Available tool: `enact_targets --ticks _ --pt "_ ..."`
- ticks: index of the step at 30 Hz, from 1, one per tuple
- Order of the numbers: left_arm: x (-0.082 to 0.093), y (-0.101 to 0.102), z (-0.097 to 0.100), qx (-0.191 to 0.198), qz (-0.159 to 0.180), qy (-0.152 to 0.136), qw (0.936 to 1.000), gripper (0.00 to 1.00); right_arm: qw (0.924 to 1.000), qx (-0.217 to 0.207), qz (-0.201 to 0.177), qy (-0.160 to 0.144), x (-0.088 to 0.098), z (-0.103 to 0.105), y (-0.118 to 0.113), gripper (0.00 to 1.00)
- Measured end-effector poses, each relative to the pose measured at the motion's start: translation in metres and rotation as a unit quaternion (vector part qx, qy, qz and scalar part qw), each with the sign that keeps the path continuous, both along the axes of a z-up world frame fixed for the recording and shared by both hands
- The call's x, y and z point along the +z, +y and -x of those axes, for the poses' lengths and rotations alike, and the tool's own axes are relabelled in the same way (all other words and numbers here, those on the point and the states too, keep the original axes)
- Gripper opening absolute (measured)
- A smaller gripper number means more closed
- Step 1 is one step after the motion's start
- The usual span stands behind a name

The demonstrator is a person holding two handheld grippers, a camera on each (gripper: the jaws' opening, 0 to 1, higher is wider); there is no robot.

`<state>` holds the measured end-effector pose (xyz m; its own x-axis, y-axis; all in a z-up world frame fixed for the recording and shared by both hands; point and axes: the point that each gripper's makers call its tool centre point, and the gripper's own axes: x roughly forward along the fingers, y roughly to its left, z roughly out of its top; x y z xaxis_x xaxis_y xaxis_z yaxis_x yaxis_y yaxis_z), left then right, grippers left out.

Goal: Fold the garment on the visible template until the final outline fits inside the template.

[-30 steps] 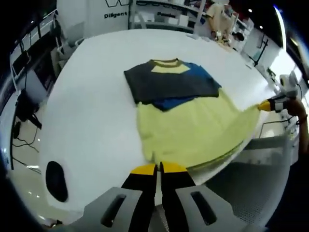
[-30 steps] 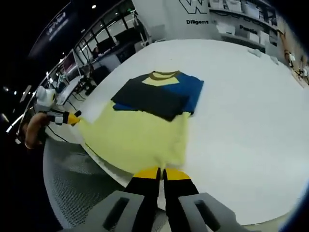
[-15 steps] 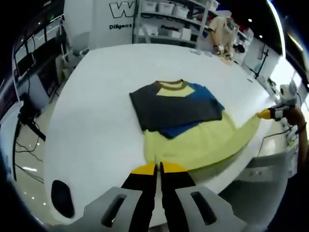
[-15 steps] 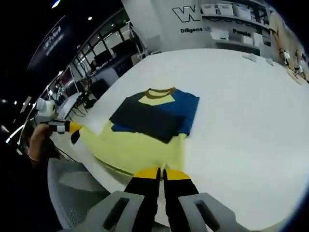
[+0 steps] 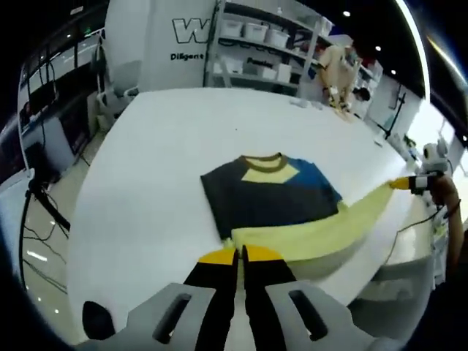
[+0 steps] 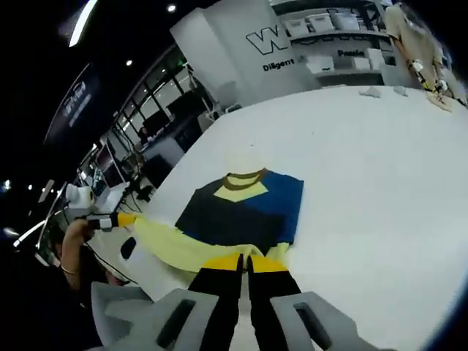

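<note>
In the left gripper view, the left gripper [image 5: 240,255] has its yellow-tipped jaws pressed together on one corner of the shirt's yellow hem [image 5: 322,235], lifted off the white table [image 5: 139,168]. The shirt [image 5: 267,196] lies mid-table, collar away from the camera, its dark and blue sleeves already folded in across the chest. The hem stretches as a taut band to the right gripper [image 5: 404,183], which comes in from the right and pinches the far corner; holding both corners level probably keeps the edge straight for carrying it over the body. In the right gripper view, the right gripper [image 6: 245,262] likewise clamps the yellow hem [image 6: 175,248], with the shirt [image 6: 241,207] just beyond it on the table [image 6: 365,190]. The left gripper [image 6: 126,219] enters from the left, gripping the other corner, a hand [image 6: 73,241] behind it. No template outline can be made out around the shirt. The bottom-up fold looks under way but not laid down.
</note>
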<state>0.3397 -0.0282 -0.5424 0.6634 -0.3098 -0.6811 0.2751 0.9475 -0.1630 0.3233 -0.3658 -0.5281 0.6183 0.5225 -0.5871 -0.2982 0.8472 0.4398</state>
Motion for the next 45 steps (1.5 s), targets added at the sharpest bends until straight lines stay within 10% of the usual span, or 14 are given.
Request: enact_targets --ticks 27,45 --pt "0.041 0.000 -0.099 0.006 0.020 -0.065 0.9977 0.01 0.9982 -0.045 -0.024 -0.030 0.032 -0.088 -0.009 0.00" --pt "0.005 0.002 -0.162 0.040 0.031 -0.033 0.9982 0.01 0.9956 -0.089 -0.026 0.004 0.004 -0.156 -0.015 0.00"
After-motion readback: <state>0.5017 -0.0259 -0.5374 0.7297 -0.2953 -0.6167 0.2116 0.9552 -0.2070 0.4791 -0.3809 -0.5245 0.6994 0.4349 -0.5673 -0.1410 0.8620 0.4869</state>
